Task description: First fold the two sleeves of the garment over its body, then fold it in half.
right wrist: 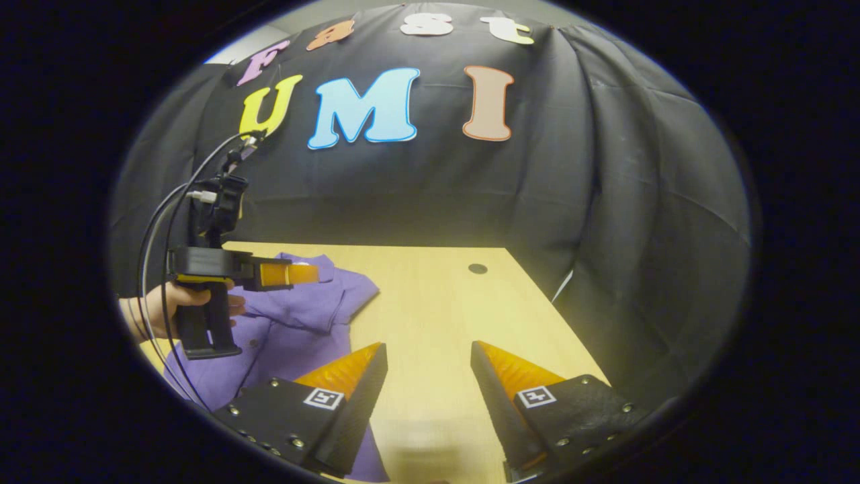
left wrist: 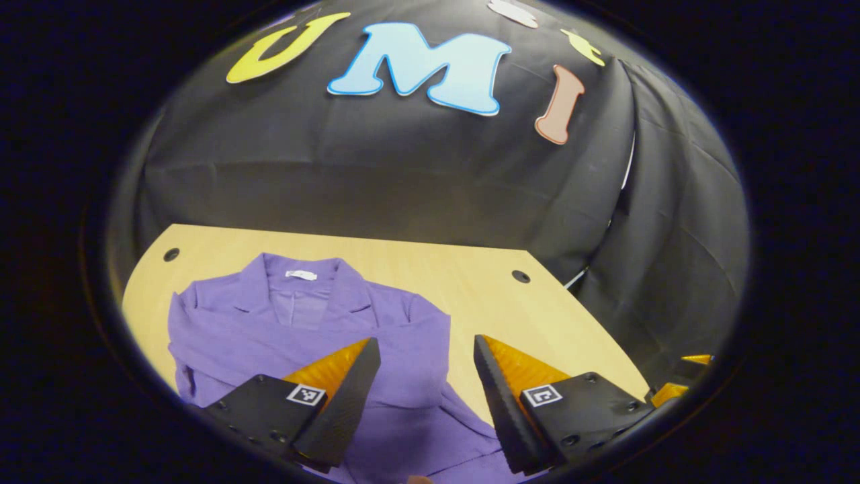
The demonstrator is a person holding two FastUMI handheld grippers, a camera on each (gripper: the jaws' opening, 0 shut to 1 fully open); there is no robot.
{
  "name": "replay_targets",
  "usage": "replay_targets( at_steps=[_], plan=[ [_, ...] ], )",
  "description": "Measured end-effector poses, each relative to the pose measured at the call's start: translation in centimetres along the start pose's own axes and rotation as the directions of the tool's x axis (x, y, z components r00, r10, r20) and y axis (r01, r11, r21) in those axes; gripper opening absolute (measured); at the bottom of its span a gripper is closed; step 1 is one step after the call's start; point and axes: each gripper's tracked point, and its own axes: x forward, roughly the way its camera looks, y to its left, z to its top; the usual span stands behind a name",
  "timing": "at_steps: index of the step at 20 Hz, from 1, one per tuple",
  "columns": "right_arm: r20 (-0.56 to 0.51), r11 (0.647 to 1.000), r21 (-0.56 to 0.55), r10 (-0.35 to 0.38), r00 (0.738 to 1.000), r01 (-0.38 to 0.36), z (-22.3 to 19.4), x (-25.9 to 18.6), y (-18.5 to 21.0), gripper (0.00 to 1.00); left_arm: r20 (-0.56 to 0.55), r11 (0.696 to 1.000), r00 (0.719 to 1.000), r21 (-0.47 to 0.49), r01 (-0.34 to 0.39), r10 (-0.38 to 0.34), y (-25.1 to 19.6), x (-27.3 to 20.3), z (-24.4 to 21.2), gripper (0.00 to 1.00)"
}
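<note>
A purple collared garment lies flat on the wooden table, its collar and a white neck label at the far side. My left gripper hovers open over the garment's right half, with nothing between its fingers. In the right gripper view the garment sits at the left. A hand holds the left gripper above it. My right gripper stands open over bare table just right of the cloth, holding nothing. A small part of the right gripper shows at the lower right of the left gripper view.
The booth's black cloth wall rises close behind the table and along its right side. Small round holes mark the tabletop's far corners. Cables loop up from the hand-held left gripper. Bare wood lies right of the garment.
</note>
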Motion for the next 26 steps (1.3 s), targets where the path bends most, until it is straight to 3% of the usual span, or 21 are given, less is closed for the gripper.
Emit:
replay_targets(
  at_steps=[1, 7, 9, 10, 15, 20, 25, 26],
  plan=[
    [-0.001, 1.000, 0.006, 0.004, 1.000, -0.004, -0.1, -0.4, 0.6, 0.78, 0.010, 1.000, 1.000, 0.000, -0.001, 0.001, 0.4, -1.2, 0.1, 0.94],
    [0.002, 1.000, -0.013, -0.007, 1.000, 0.007, -2.1, -2.3, 3.5, 0.79, 0.081, 0.997, 0.994, 0.037, -0.070, 0.067, 5.3, -9.6, 0.1, 0.97],
    [-0.030, 1.000, 0.000, -0.013, 0.999, 0.013, -3.7, -3.0, 4.3, 0.96, 0.090, 0.994, 0.992, 0.053, -0.099, 0.094, 7.2, -12.5, -0.8, 0.96],
    [-0.041, 1.000, 0.010, -0.018, 0.999, 0.018, -4.4, -3.1, 4.6, 0.96, 0.092, 0.993, 0.991, 0.053, -0.107, 0.102, 7.8, -13.9, -1.4, 0.96],
    [-0.131, 0.999, 0.007, -0.047, 0.990, 0.048, -8.6, -4.5, 5.8, 0.96, 0.048, 0.988, 0.988, 0.029, -0.151, 0.150, 12.1, -20.4, -6.4, 0.94],
    [-0.178, 0.998, -0.011, -0.061, 0.982, 0.060, -11.5, -6.2, 7.2, 0.96, -0.002, 0.981, 0.981, 0.025, -0.191, 0.192, 15.9, -26.5, -12.2, 0.97],
    [-0.214, 0.999, 0.017, -0.033, 0.976, 0.038, -13.7, -7.0, 9.3, 0.96, -0.033, 0.977, 0.977, 0.019, -0.210, 0.211, 18.8, -31.0, -16.3, 1.00],
    [-0.221, 0.999, 0.030, -0.028, 0.975, 0.036, -14.1, -7.1, 9.6, 0.96, -0.038, 0.977, 0.976, 0.018, -0.212, 0.212, 19.4, -31.8, -17.0, 0.97]
  ],
)
